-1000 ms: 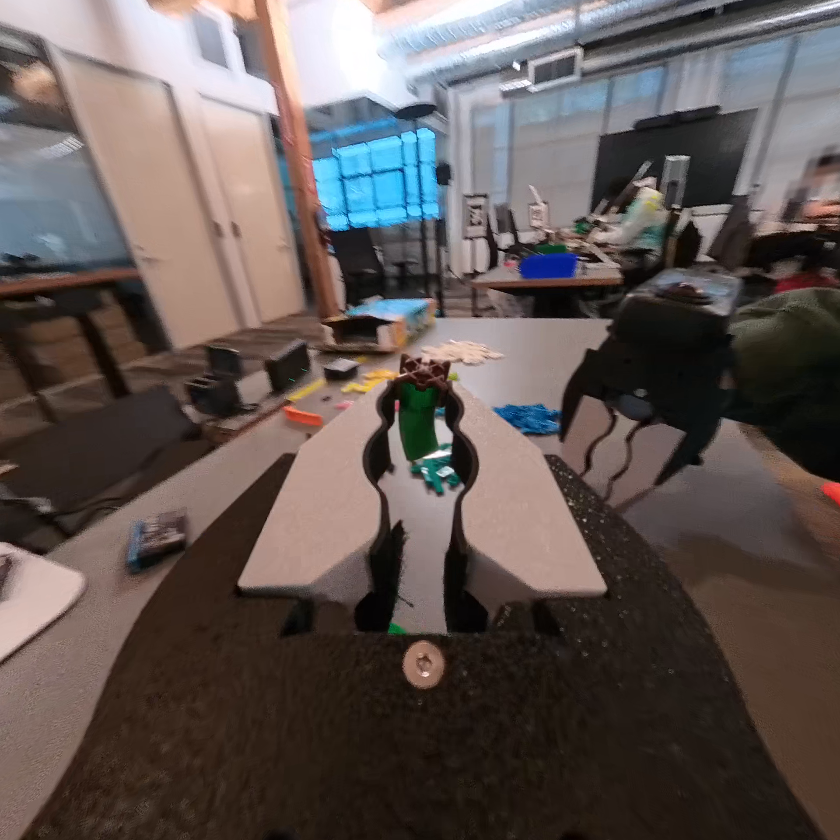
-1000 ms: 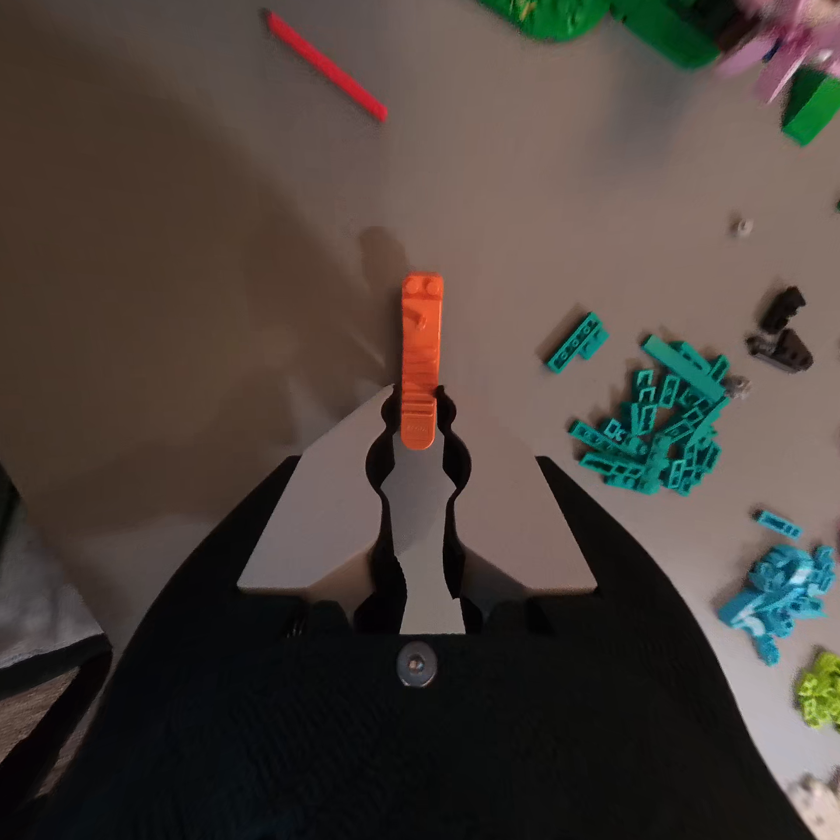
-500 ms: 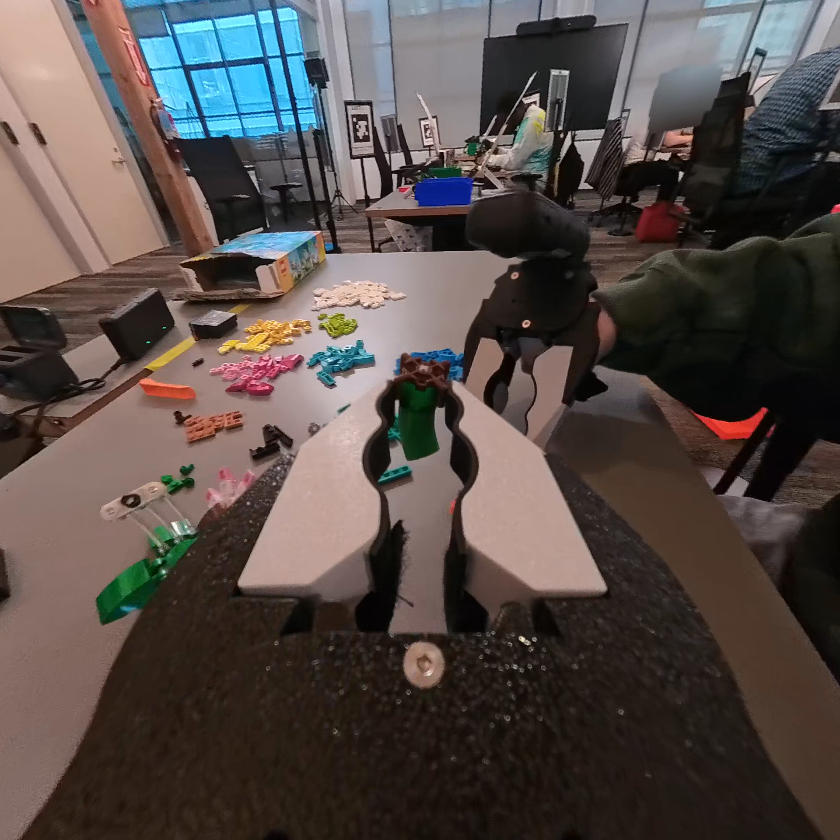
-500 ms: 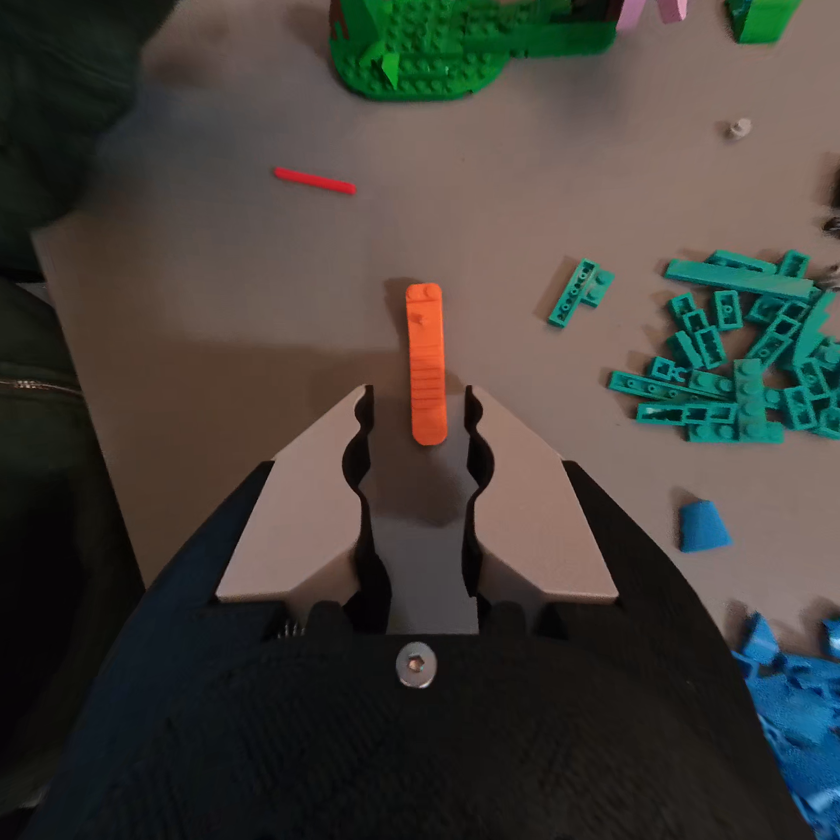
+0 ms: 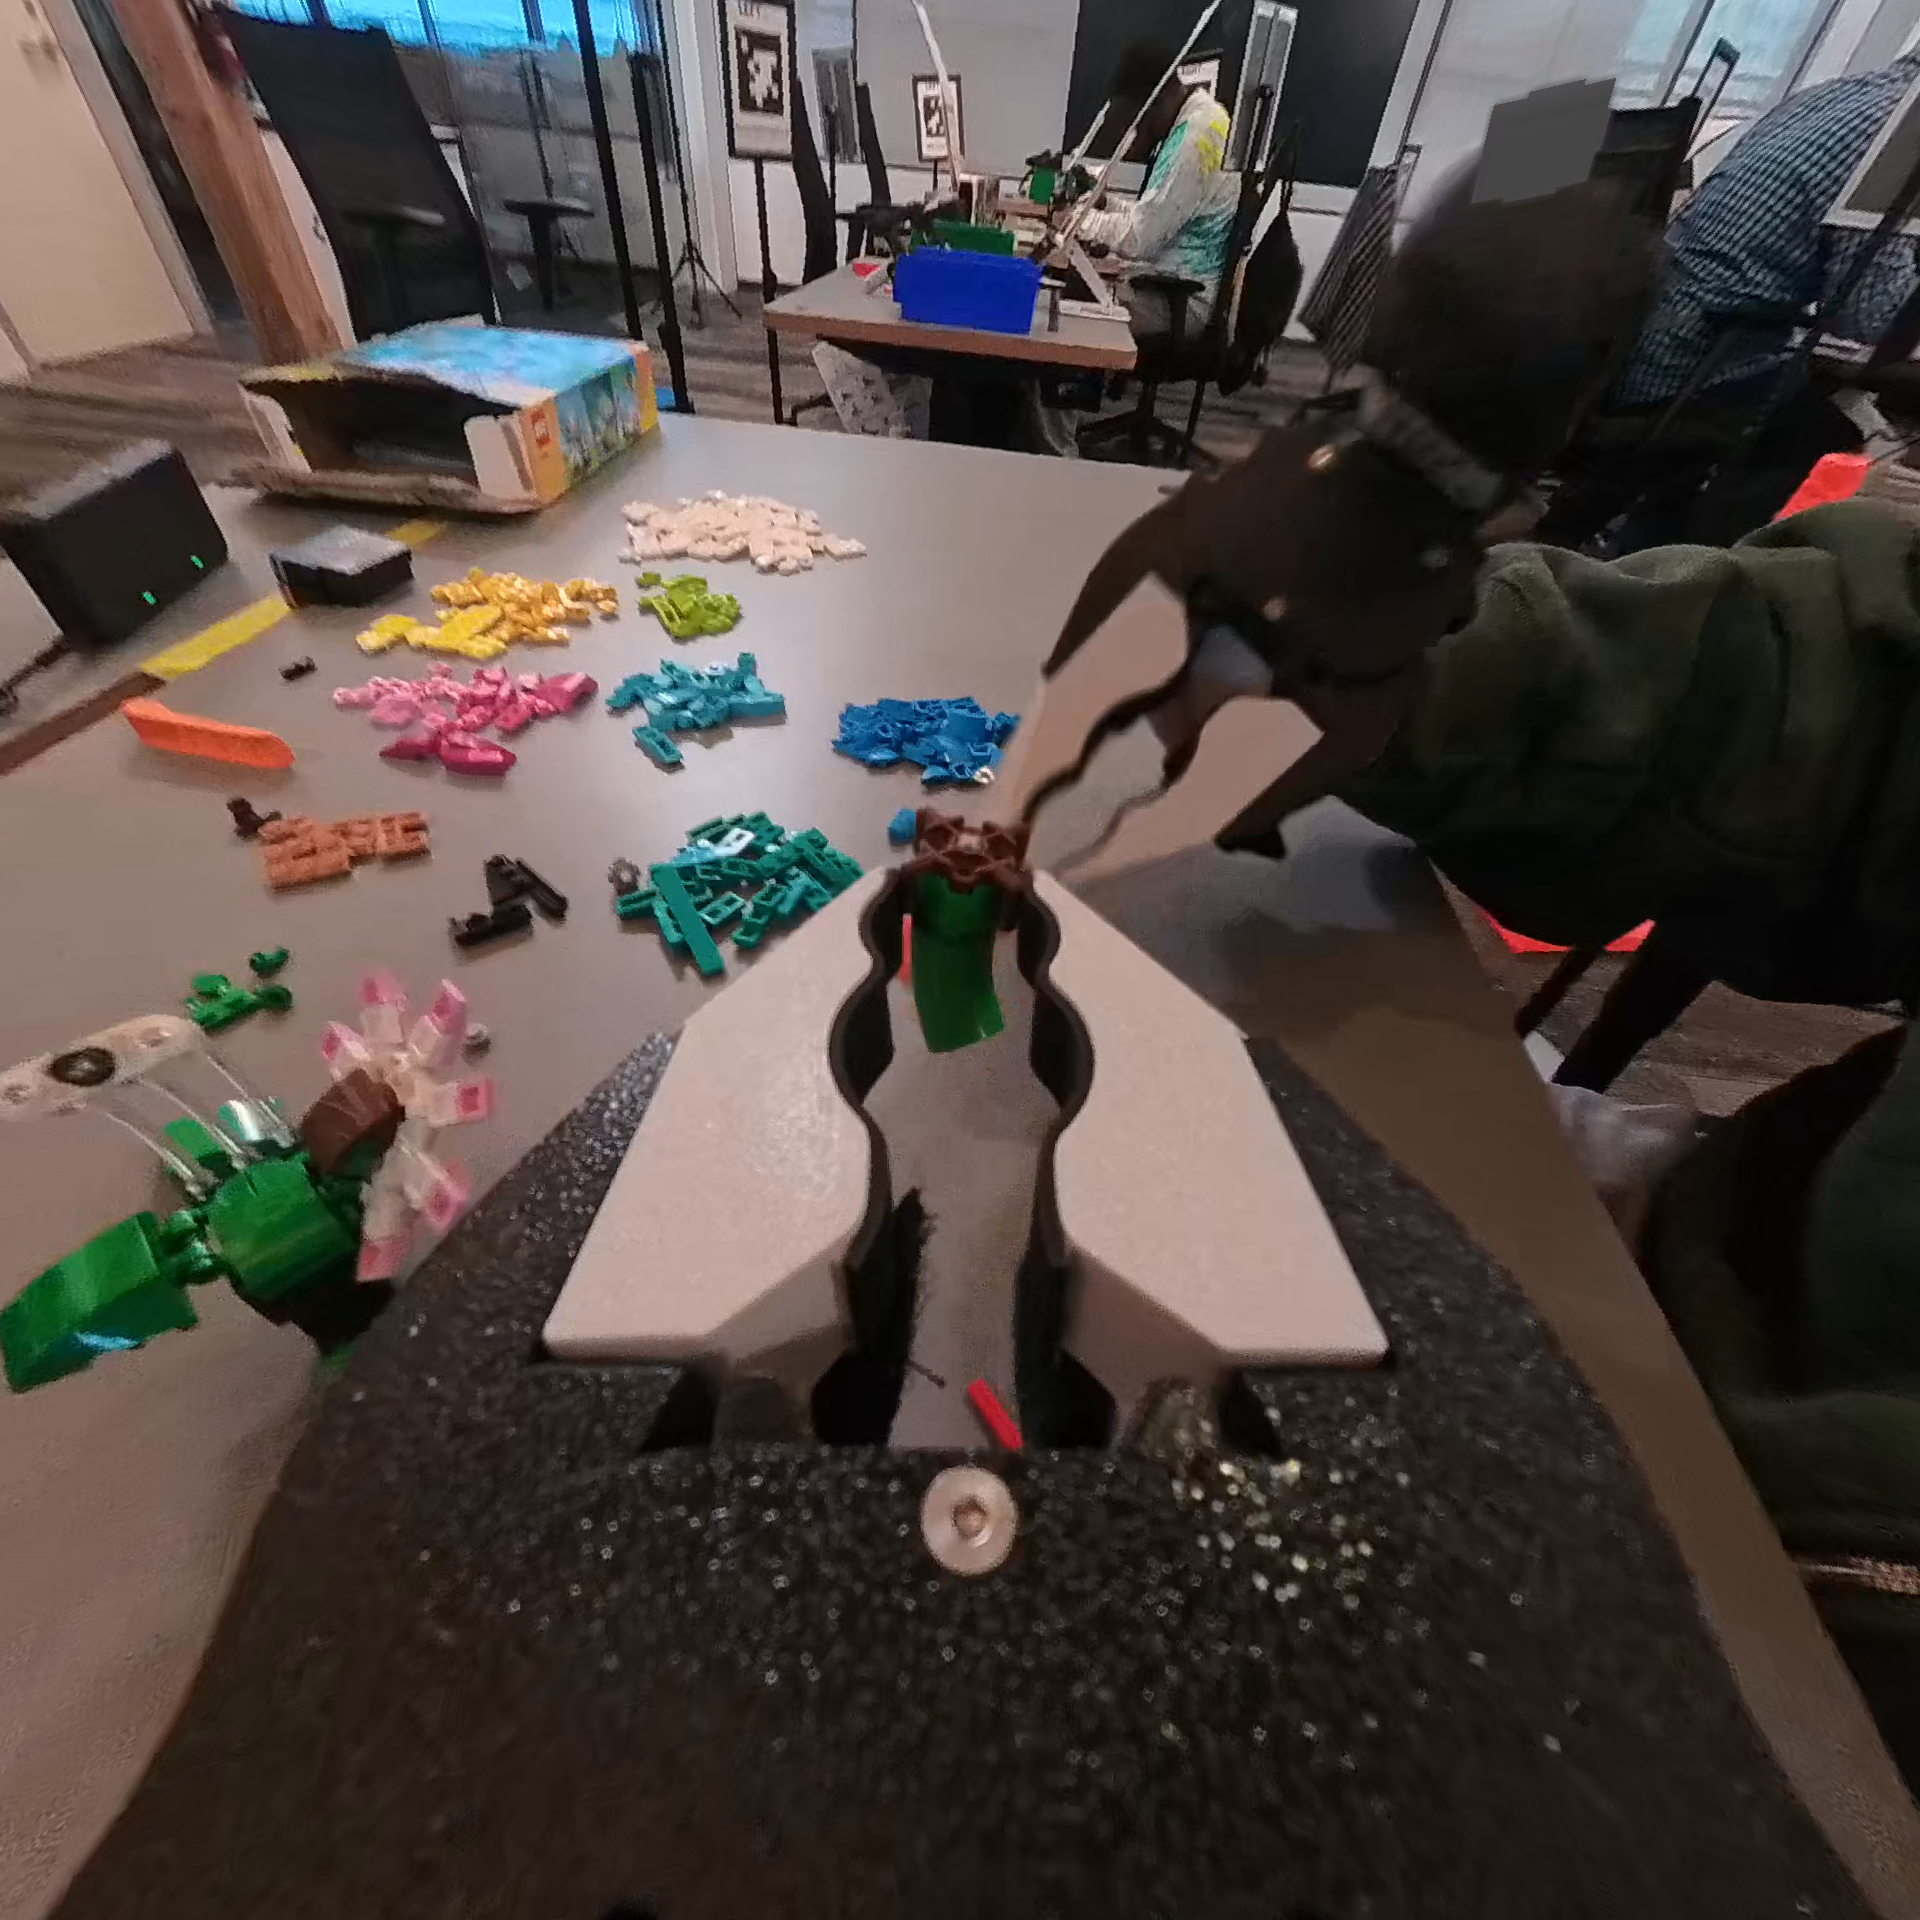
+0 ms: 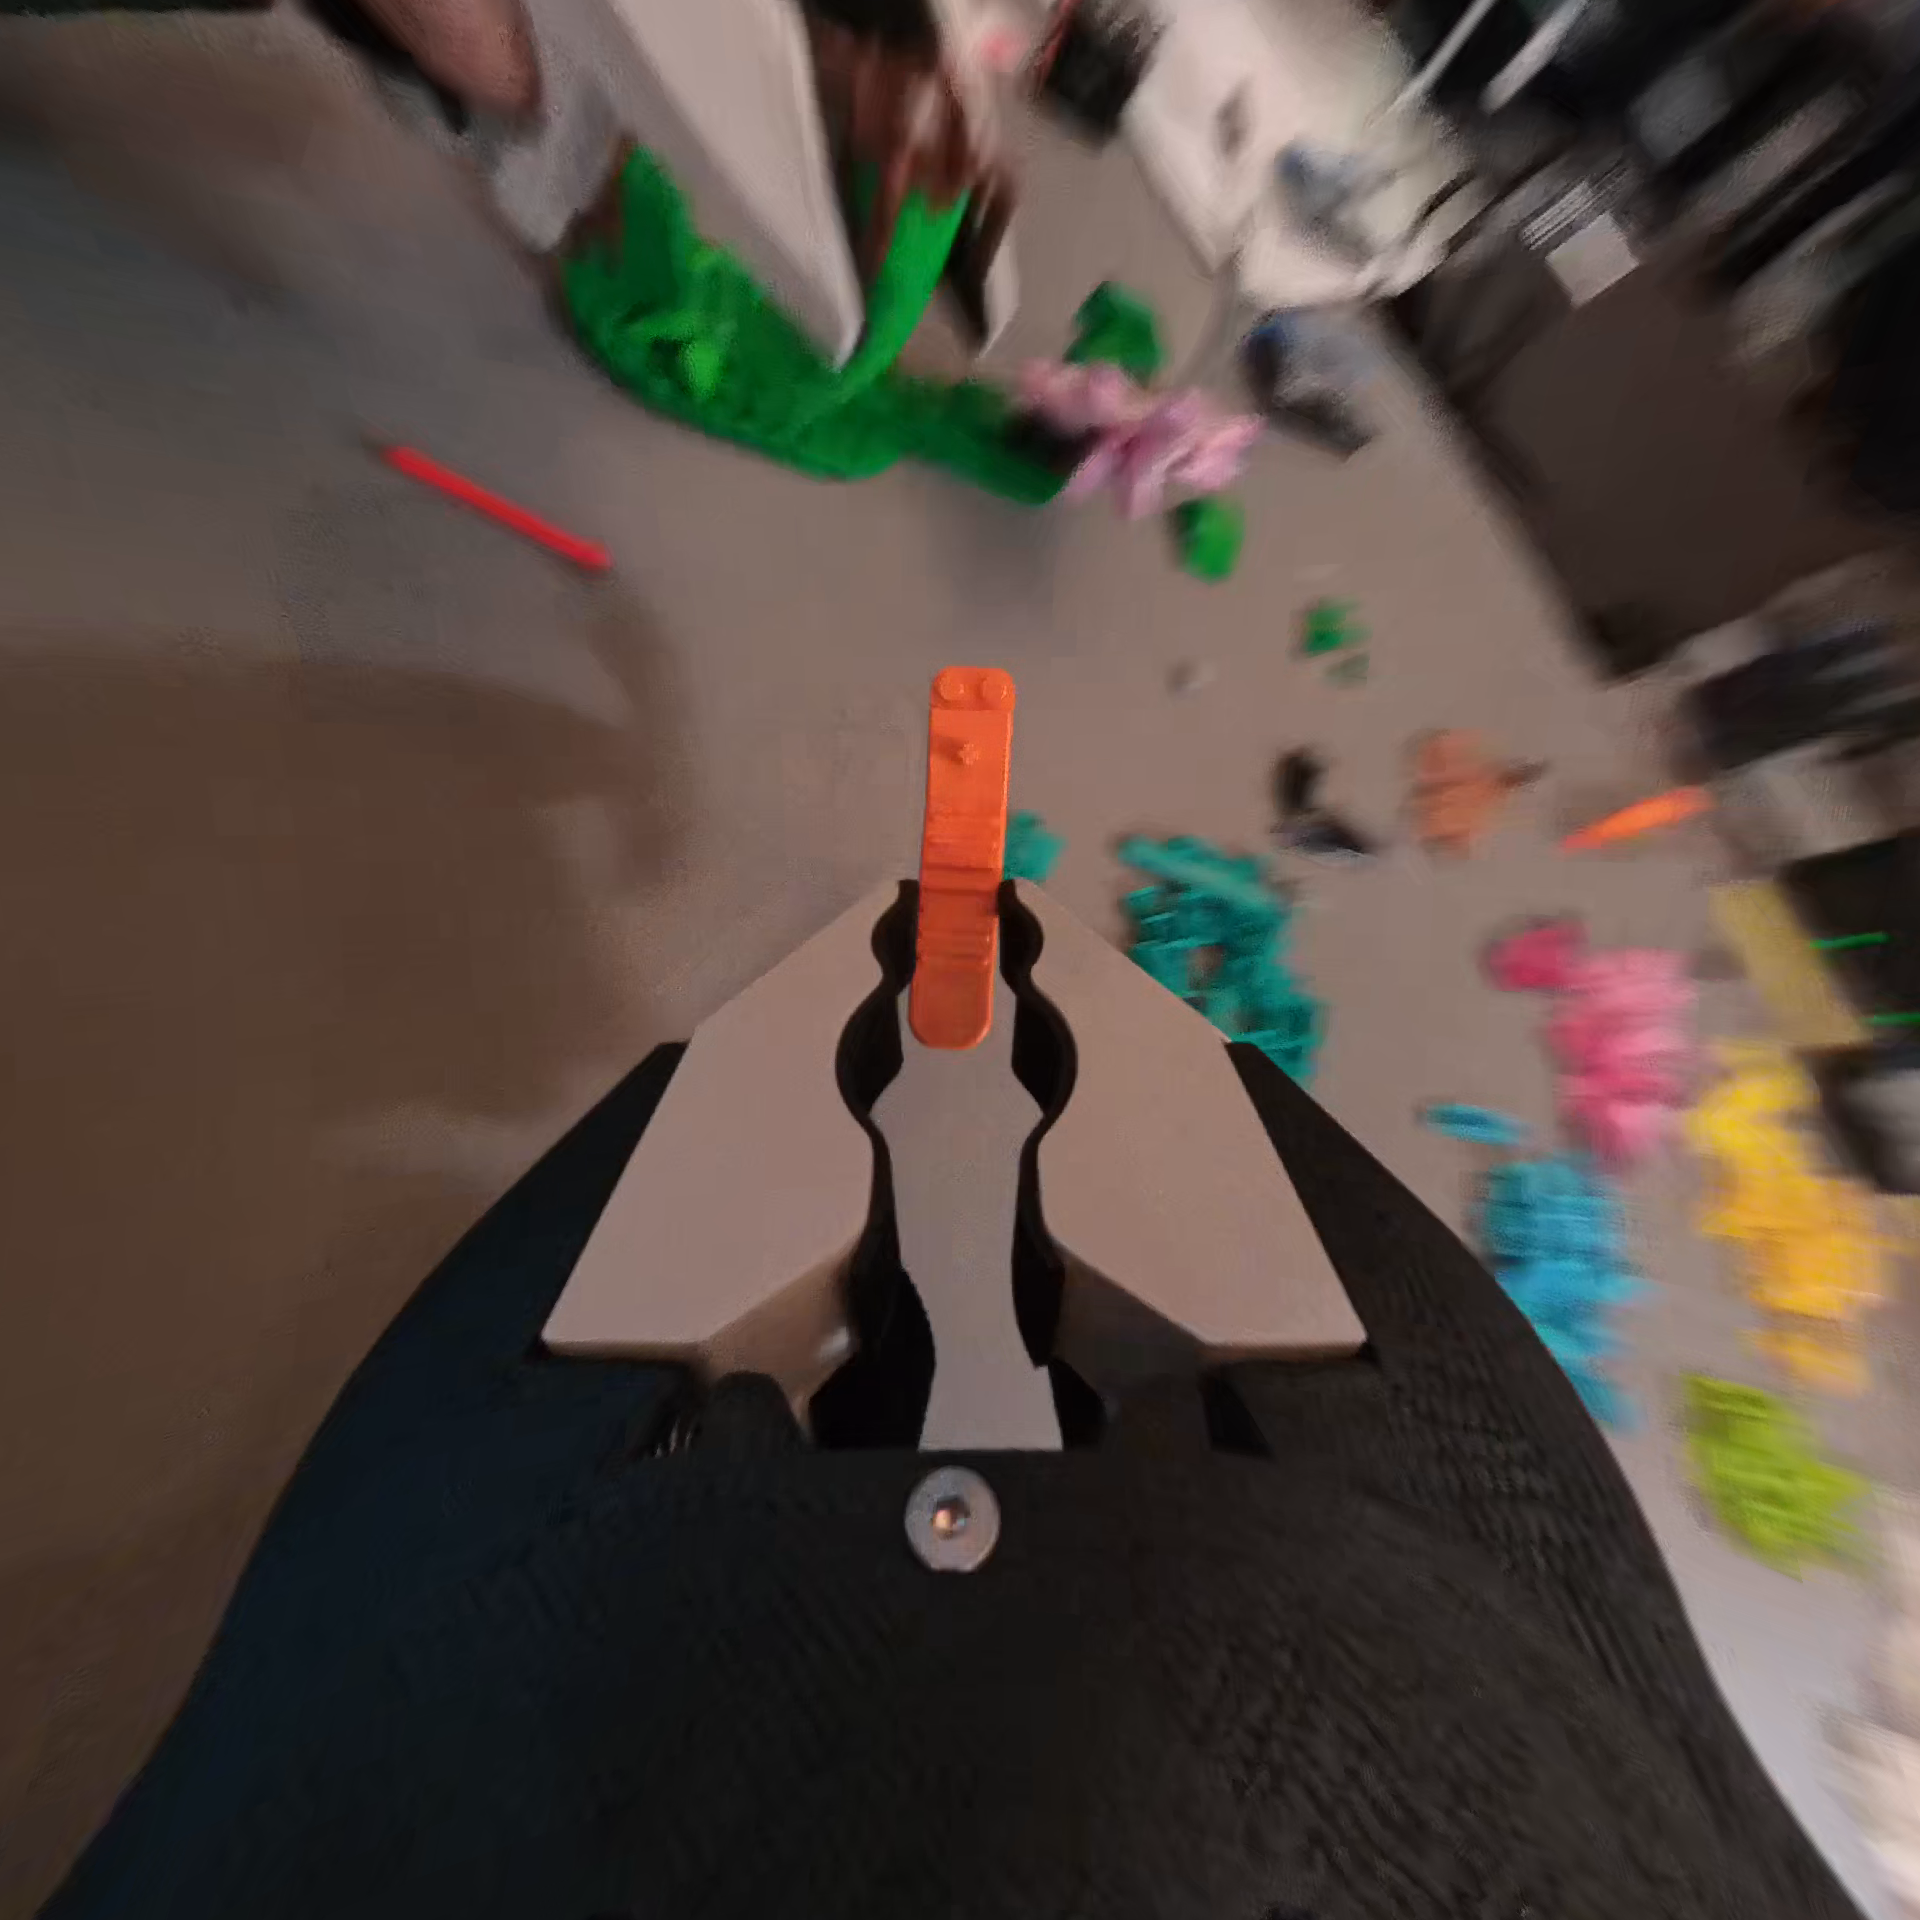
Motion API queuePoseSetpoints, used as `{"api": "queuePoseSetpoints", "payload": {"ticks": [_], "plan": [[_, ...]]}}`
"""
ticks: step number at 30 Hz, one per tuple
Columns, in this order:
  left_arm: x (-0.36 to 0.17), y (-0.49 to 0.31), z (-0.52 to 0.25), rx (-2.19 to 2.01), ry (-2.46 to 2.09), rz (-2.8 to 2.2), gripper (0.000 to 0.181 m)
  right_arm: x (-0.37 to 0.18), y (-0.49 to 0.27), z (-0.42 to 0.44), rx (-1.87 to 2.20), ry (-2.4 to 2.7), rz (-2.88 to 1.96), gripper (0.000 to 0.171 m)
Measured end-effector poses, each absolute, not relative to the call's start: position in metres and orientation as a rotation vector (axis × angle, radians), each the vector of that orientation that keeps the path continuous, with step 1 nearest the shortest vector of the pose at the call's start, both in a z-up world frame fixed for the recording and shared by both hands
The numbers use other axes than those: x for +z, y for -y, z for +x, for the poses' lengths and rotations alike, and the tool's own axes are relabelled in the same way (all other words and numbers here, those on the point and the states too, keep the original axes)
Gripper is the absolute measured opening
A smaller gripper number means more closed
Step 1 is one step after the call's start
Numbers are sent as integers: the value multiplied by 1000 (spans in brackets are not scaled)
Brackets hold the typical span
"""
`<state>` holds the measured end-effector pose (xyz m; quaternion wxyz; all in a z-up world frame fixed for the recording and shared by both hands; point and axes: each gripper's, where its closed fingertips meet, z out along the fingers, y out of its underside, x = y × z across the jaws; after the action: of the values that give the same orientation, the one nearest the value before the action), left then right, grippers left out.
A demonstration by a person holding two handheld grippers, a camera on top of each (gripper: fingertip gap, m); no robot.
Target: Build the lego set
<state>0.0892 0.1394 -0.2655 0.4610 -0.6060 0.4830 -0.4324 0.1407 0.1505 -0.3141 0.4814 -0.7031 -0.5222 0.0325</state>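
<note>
My left gripper (image 5: 956,894) is shut on a green stem piece (image 5: 951,977) with a brown star-shaped top (image 5: 966,842), held upright above the table. My right gripper (image 6: 958,899) is shut on an orange brick separator (image 6: 964,831) that sticks out forward. In the left wrist view the right gripper (image 5: 1091,769) hangs just right of the brown top, close to it. The right wrist view is blurred; it shows the left gripper's fingers (image 6: 769,187) and the green stem (image 6: 914,270) at the top, above a green base build (image 6: 717,353).
Sorted brick piles lie on the grey table: teal (image 5: 743,883), blue (image 5: 925,732), pink (image 5: 468,707), yellow (image 5: 488,613), white (image 5: 738,530). A green build with a pink flower (image 5: 405,1101) lies at left. A red rod (image 6: 488,509) and an open box (image 5: 447,416) also lie there. The left gripper's tips are roughly 8 centimetres from the right gripper's. The red rod (image 6: 488,509) is about equally far from each gripper, around 12 centimetres.
My right gripper closed on the orange separator and swung up toward the left gripper. The left wrist view tilted down toward the table, still holding the stem.
</note>
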Motion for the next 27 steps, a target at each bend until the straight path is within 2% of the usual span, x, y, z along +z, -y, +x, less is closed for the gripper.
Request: {"api": "queuePoseSetpoints", "payload": {"ticks": [1,6,13,17,21,27], "plan": [[-267,-138,91,-1088,-1186,-1513,19,-296,-157,144,-56,1254,-1606,14],[-267,-124,101,-1304,-1149,-1576,19,-228,-157,138,-661,1261,-1060,14],[-255,-117,101,-1655,-1019,-1566,19,-215,-146,117,-1017,1318,-597,14],[-245,-113,100,-1881,-925,-1541,18,-219,-147,118,-1116,1341,-508,14],[-250,-115,98,-1886,-914,-1586,18,-226,-152,128,-1139,1381,-543,14],[-243,-117,93,-1865,-915,-1566,19,-286,-154,150,-1285,1843,-275,14]]}}
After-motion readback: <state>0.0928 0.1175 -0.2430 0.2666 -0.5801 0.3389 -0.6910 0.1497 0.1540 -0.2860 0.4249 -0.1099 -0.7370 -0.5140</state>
